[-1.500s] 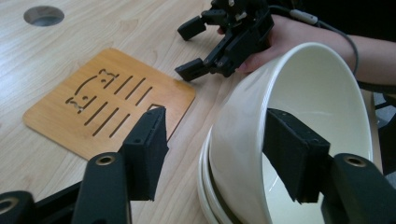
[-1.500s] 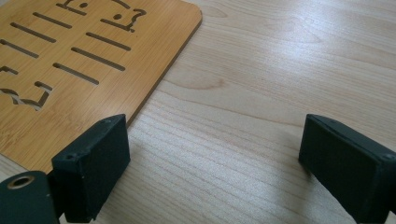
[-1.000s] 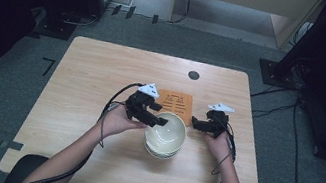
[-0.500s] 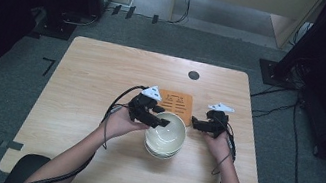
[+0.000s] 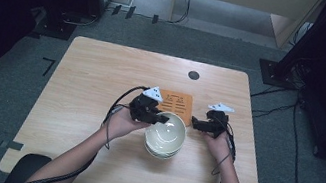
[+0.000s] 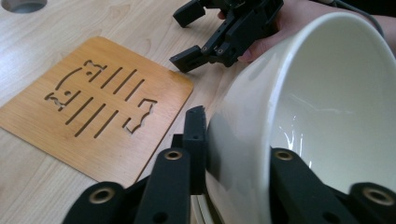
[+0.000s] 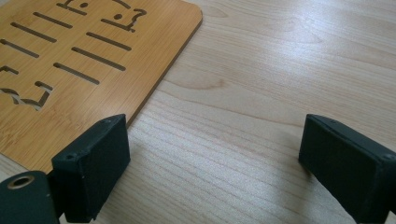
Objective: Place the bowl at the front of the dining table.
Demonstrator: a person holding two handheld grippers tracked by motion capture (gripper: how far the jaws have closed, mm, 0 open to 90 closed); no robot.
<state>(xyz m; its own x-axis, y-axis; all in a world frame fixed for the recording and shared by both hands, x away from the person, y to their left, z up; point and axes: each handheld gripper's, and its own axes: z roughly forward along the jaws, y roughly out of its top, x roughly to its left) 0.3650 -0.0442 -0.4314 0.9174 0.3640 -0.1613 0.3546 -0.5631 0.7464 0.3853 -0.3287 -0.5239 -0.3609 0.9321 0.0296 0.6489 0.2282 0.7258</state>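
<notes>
A cream-white bowl (image 5: 167, 132), topmost of a small stack near the table's (image 5: 85, 88) middle front edge, had just been seized: the left gripper's (image 6: 236, 154) jaws finished closing on its rim, one inside, one outside, suggesting a lift off the stack was about to begin. Glossy and smooth, the bowl sat tilted in the left gripper view. Just beyond lay a slotted bamboo trivet (image 5: 176, 105); the right gripper (image 5: 197, 124) waited beside it, jaws spread and empty.

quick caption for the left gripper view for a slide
Left gripper shut on the white bowl's rim, beside a bamboo trivet.
</notes>
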